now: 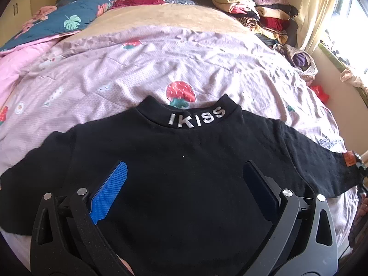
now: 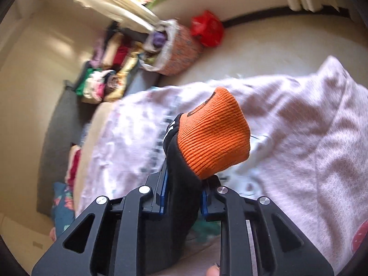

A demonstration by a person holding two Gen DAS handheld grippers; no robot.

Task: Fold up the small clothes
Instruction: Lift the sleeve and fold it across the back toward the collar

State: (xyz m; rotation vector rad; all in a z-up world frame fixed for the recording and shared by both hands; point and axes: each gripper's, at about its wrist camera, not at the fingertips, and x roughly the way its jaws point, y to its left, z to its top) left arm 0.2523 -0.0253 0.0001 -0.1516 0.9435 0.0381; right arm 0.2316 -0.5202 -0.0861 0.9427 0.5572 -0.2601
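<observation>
Left wrist view: a black top [image 1: 184,172] lies flat on the pink strawberry-print quilt [image 1: 138,69] of the bed, its collar, lettered IKISS, pointing away from the camera and its sleeves spread left and right, so its long axis runs across the picture. The hem is hidden under the left claw [image 1: 184,179], whose jaws stand wide apart above the chest of the top, gripping nothing. The right sleeve's end, with an orange tag, is cut off near the picture's edge. A pile of folded clothes [image 1: 257,11] sits at the far right of the bed.

Right wrist view: blurred. The right claw [image 2: 184,191] is closed on the black sleeve, whose orange ribbed cuff [image 2: 216,133] sticks up past the pads; the rest of the top is out of sight. The quilt [image 2: 299,126] lies beneath.
</observation>
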